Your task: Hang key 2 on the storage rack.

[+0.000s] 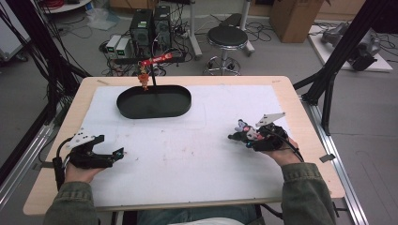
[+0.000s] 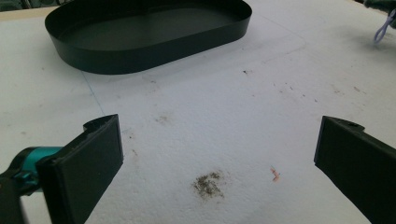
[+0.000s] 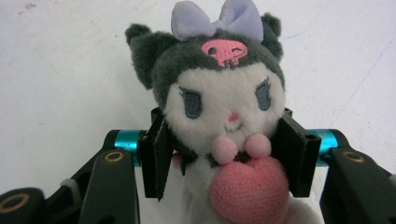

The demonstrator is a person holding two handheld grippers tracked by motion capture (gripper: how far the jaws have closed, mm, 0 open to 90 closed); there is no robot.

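Observation:
A small plush toy (image 3: 224, 107) with a dark grey hood, white face, lilac bow and pink heart lies on the white mat. My right gripper (image 3: 226, 154) is shut on the plush toy, its pads (image 3: 156, 154) pressing both sides of the body below the head. In the high view the plush toy (image 1: 245, 130) sits at the right of the table in my right gripper (image 1: 244, 137). My left gripper (image 1: 119, 153) rests at the table's left, and my left gripper (image 2: 219, 154) stands open over bare, stained mat.
A black oval tray (image 1: 136, 112) stands at the back centre of the white mat (image 1: 187, 154); the tray's wall (image 2: 140, 56) lies ahead of my left gripper. A red-topped stand (image 1: 155, 61) rises behind the tray. The table edge (image 1: 300, 101) runs along the right.

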